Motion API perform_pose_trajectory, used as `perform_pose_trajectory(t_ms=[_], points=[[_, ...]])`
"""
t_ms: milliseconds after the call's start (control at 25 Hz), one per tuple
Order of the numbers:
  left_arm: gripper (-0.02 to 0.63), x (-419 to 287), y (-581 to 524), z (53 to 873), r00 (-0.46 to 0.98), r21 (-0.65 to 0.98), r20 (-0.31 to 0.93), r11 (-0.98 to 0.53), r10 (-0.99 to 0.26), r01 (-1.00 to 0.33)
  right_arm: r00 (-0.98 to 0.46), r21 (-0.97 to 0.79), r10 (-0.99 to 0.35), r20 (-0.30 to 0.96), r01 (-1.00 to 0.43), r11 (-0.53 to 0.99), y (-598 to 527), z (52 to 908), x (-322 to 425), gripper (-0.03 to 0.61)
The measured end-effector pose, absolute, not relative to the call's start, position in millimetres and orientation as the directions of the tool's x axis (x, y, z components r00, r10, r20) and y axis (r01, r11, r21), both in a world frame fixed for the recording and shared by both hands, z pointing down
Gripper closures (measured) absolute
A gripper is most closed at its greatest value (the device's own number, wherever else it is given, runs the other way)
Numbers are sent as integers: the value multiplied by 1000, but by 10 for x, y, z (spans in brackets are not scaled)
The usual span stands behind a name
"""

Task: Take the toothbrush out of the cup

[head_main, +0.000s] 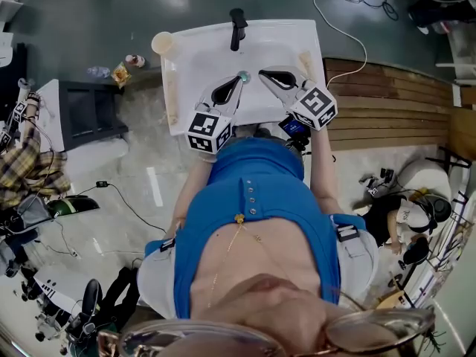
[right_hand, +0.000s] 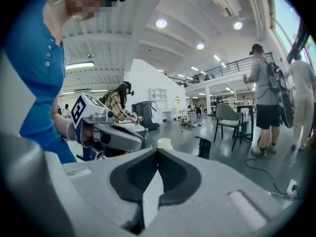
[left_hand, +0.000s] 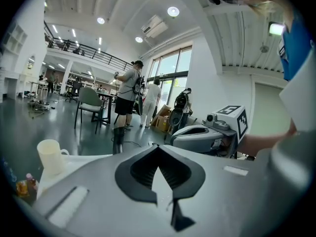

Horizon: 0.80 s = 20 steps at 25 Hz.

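At the white sink (head_main: 195, 58), we are holding both tools over the basin. The left tongs (left_hand: 157, 148) are pressed together with nothing between them, and the right tongs (right_hand: 158, 152) are likewise together and empty. The cup (head_main: 162, 43) is standing upright on the sink's far left corner, well apart from both tools, and no toothbrush is showing above its rim in any view. Two pale slender shapes are lying along the rim, one on the left (head_main: 172, 95) and one on the right (head_main: 305, 60); either may be the brush, but they are too small for us to tell. So the scene is fitting two readings: a brush out of the cup and lying on the rim, or one sitting low inside the cup, out of sight. We are judging that care serves in both cases — keeping the tools clear of the black faucet (head_main: 237, 27) and of the light cup, which would likely tip at a nudge, and looking down into the cup before committing either hand
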<state>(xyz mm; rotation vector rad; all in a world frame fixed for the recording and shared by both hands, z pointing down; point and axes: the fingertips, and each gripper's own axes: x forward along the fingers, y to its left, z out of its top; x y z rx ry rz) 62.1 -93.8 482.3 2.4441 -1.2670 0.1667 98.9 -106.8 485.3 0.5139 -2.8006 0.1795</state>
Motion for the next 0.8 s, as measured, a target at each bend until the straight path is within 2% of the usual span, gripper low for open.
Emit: perform_pose_trajectory(t_ms=[360, 800], points=[[614, 703, -951, 4389, 603, 210, 179, -568, -778, -796, -911, -2, -386, 143, -391, 921, -1044, 4335, 892, 577], [614, 762, -966, 3861, 614, 162, 77, -598, -785, -785, -911, 36, -409, 57, -407, 913, -1019, 3899, 922, 577]])
